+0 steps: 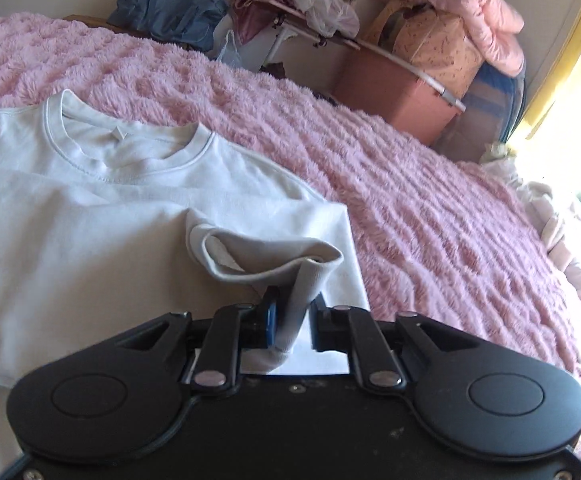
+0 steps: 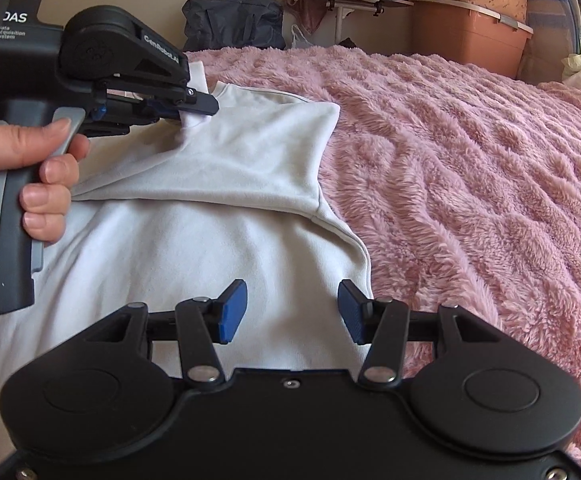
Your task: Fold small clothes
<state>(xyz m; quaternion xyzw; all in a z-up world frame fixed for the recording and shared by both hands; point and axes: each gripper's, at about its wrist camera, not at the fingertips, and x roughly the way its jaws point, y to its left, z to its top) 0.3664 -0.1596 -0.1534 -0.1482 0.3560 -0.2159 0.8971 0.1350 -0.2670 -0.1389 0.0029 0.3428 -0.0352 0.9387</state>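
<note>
White knit cotton makes up the small T-shirt (image 2: pixel 194 240), which is spread on the bed's fuzzy pink blanket (image 2: pixel 470 160), neckline away from the cameras. One sleeve side is seen lifted and laid inward across the chest, so a first fold is judged to be under way; the remaining side fold and the bottom-to-collar fold appear not yet done.

The sleeve cuff (image 1: pixel 266 258) is pinched between the pads of the left tongs (image 1: pixel 292 320). The right tongs (image 2: pixel 292 312) are spread wide, nothing between them, hovering over the shirt's lower body near its side edge.

The collar (image 1: pixel 130 136) and the gripped cuff are shown close up only by the left wrist view. The folded flap's full outline, the left tool from outside and the hand (image 2: pixel 22 168) squeezing its trigger are given only by the right wrist view.
</note>
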